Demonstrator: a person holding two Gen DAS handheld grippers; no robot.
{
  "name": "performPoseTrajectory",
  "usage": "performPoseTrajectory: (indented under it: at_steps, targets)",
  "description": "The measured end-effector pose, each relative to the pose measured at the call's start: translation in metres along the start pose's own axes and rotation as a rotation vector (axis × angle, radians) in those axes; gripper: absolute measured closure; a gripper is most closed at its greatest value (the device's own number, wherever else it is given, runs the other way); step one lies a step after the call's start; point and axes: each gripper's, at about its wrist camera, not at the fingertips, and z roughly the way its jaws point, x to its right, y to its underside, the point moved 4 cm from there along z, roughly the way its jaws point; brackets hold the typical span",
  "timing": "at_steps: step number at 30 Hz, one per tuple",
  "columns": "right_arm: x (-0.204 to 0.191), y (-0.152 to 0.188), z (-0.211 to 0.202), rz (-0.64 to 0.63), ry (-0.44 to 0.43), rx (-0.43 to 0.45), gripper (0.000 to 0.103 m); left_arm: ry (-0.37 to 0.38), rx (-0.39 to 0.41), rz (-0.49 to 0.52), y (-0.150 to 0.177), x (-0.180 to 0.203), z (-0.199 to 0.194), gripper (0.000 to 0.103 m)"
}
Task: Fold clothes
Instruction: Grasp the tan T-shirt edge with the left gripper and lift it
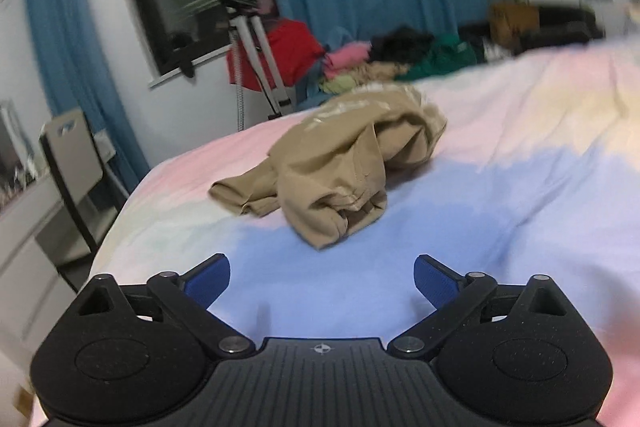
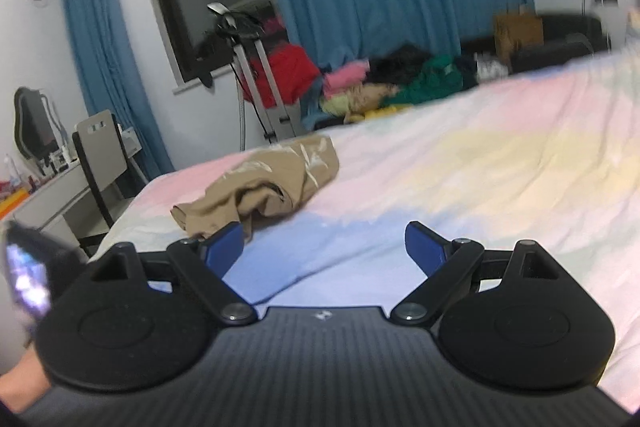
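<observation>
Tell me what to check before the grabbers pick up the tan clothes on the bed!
1. Left gripper open: ok, jaws spread wide.
2. Right gripper open: ok, and empty.
3. Tan garment reachable: ok, it lies crumpled ahead of both grippers, touched by neither.
4. Garment flat enough to fold: not ok, it is bunched up.
5. Bedsheet around it free of other clothes: ok; the clothes pile sits beyond the far edge.
6. Which garment part faces the grippers: cannot tell.
</observation>
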Motion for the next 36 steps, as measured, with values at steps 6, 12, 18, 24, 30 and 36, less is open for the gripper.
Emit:
performPoseTrajectory:
  at_steps: [6,12,18,24,30,36]
  targets:
    - [0.026,-0.005,0.037,0.044,0.007,0.021,0.014,0.039,-0.086,-0.077,-0.024,-0.003,0.082,0.009]
    - [0.039,0.002,0.076,0.044,0.012,0.003,0.014,0.158,-0.116,-0.270,-0.027,-0.017,0.119,0.081]
    - [0.038,0.005,0.079,0.064,-0.019,0.009,0.014,0.123,0.024,-0.407,-0.036,-0.051,0.064,0.093]
    - [0.024,0.002,0.060,0.003,-0.028,0.077,0.014,0.179,0.157,-0.422,-0.043,-0.062,-0.031,0.095]
    - [0.010,-0.006,0.030,-0.058,-0.040,0.140,0.014,0.302,0.298,-0.395,-0.049,-0.049,-0.140,0.095]
    - [0.000,-0.010,-0.014,-0.042,-0.101,0.164,0.014,0.376,0.405,-0.398,-0.055,-0.049,-0.199,0.095]
